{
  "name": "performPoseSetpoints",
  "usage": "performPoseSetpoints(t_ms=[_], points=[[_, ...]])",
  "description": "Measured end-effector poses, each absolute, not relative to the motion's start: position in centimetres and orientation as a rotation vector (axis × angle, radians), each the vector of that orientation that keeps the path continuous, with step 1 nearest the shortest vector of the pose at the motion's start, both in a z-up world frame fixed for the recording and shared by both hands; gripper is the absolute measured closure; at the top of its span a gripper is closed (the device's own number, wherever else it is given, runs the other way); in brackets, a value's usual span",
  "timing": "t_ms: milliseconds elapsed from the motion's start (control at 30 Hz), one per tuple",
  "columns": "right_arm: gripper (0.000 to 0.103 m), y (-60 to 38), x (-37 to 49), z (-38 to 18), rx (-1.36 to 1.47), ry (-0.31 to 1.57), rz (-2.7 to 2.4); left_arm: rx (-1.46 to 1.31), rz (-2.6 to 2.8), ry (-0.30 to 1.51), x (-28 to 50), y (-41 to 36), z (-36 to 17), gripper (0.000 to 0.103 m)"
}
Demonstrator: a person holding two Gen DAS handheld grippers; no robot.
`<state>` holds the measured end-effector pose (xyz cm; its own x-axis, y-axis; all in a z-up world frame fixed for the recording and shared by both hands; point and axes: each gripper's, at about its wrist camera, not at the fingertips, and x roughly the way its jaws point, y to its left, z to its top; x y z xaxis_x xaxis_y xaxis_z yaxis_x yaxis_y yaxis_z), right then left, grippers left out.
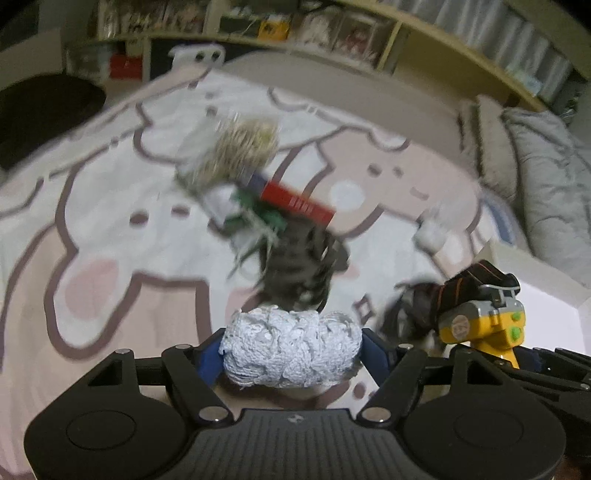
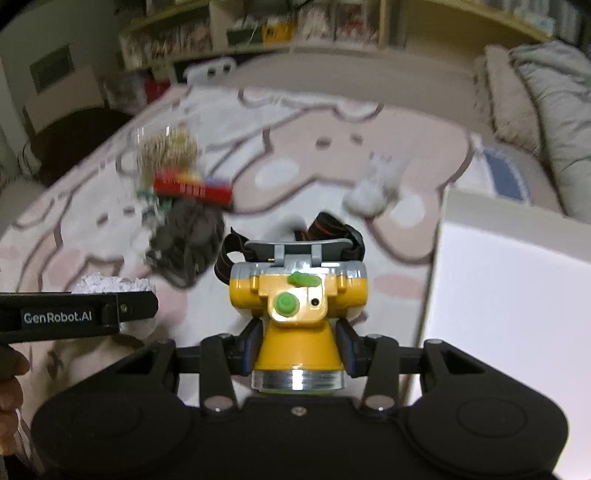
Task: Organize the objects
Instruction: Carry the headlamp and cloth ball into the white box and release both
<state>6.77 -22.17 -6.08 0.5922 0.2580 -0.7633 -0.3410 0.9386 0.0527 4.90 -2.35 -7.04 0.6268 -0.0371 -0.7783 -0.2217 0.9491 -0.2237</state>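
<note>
My left gripper (image 1: 291, 352) is shut on a white crocheted bundle (image 1: 291, 347), both blue pads pressing its ends, above a bed with a cartoon-print cover (image 1: 110, 221). My right gripper (image 2: 299, 341) is shut on a yellow headlamp (image 2: 299, 306) with green buttons and a black strap; the same headlamp (image 1: 480, 317) appears at the right of the left wrist view. Further back on the cover lies a blurred pile: a clear tub of toothpicks (image 1: 236, 151), a red box (image 1: 299, 203), a green item (image 1: 258, 210) and a dark cloth (image 1: 299, 266).
A white box (image 2: 509, 295) stands at the right, beside the headlamp. A small white object (image 2: 373, 188) lies on the cover beyond it. Pillows (image 2: 546, 110) sit at the far right, shelves (image 1: 258, 26) run along the back, and a dark stool (image 1: 40, 110) stands at left.
</note>
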Motion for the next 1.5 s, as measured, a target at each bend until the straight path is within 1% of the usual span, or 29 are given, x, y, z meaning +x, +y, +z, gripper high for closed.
performPoseSetpoints(t_ms=[233, 467, 667, 900, 1133, 1500], points=[[0.059, -24.0, 5.8, -3.4, -0.053, 0.791, 0.297, -0.291, 0.026, 0.793, 4.7, -2.8, -3.7, 0.028], [0.059, -26.0, 4.0, -0.4, -0.039, 0.719, 0.262, -0.249, -0.051, 0.759, 4.3, -4.6, -1.7, 0.028], [0.059, -30.3, 3.2, 1.4, -0.027, 0.704, 0.185, -0.212, -0.135, 0.718, 4.3, -8.0, 0.0, 0.028], [0.059, -36.7, 2.6, 2.0, -0.037, 0.701, 0.037, -0.23, -0.25, 0.7, 5.3, -13.4, 1.1, 0.028], [0.059, -42.0, 2.1, 0.9, -0.04, 0.739, -0.056, -0.228, -0.361, 0.739, 6.2, -19.5, -0.1, 0.028], [0.059, -45.7, 3.9, -3.7, -0.02, 0.865, -0.099, -0.178, -0.418, 0.889, 9.1, -26.0, -4.9, 0.028]])
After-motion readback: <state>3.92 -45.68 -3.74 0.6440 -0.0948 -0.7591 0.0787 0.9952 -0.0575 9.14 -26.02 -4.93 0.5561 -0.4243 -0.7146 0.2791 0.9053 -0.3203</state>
